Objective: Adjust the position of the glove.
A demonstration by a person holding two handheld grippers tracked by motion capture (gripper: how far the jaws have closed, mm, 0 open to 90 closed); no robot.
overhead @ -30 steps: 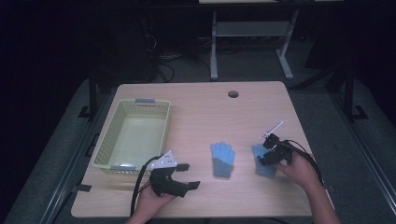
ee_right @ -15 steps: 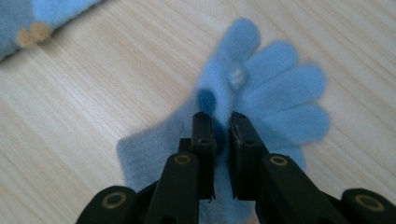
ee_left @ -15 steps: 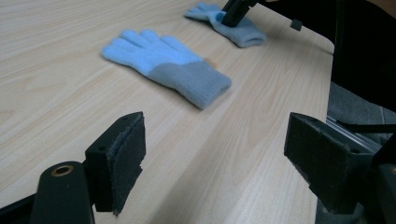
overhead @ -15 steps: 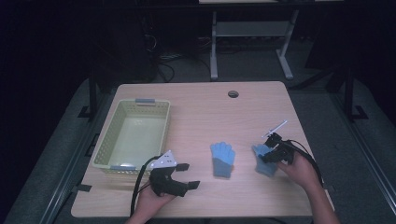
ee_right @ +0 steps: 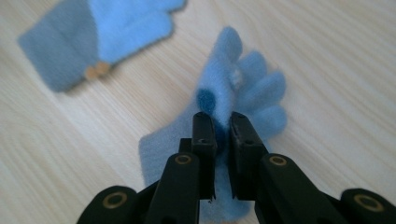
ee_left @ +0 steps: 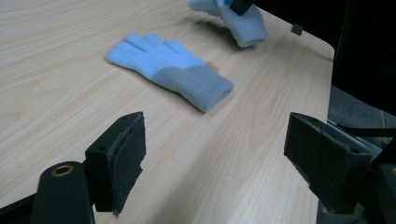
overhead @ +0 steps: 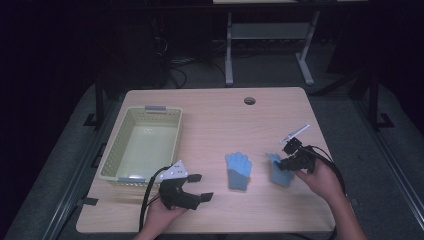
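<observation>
Raised glove (ee_right: pixel 233 116) in right hand-held gripper (ee_right: pixel 223 135)

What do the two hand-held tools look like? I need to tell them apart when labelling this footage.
Both are black, each with two blocky jaws faced with dark pads. The left tool carries a grey three-cornered plate on top, and a black cable loops back from it toward the person. The right tool trails a black cable past the hand, and brass-coloured rivets show on its jaw arms in the right gripper view. The forearms are bare, no sleeves.
</observation>
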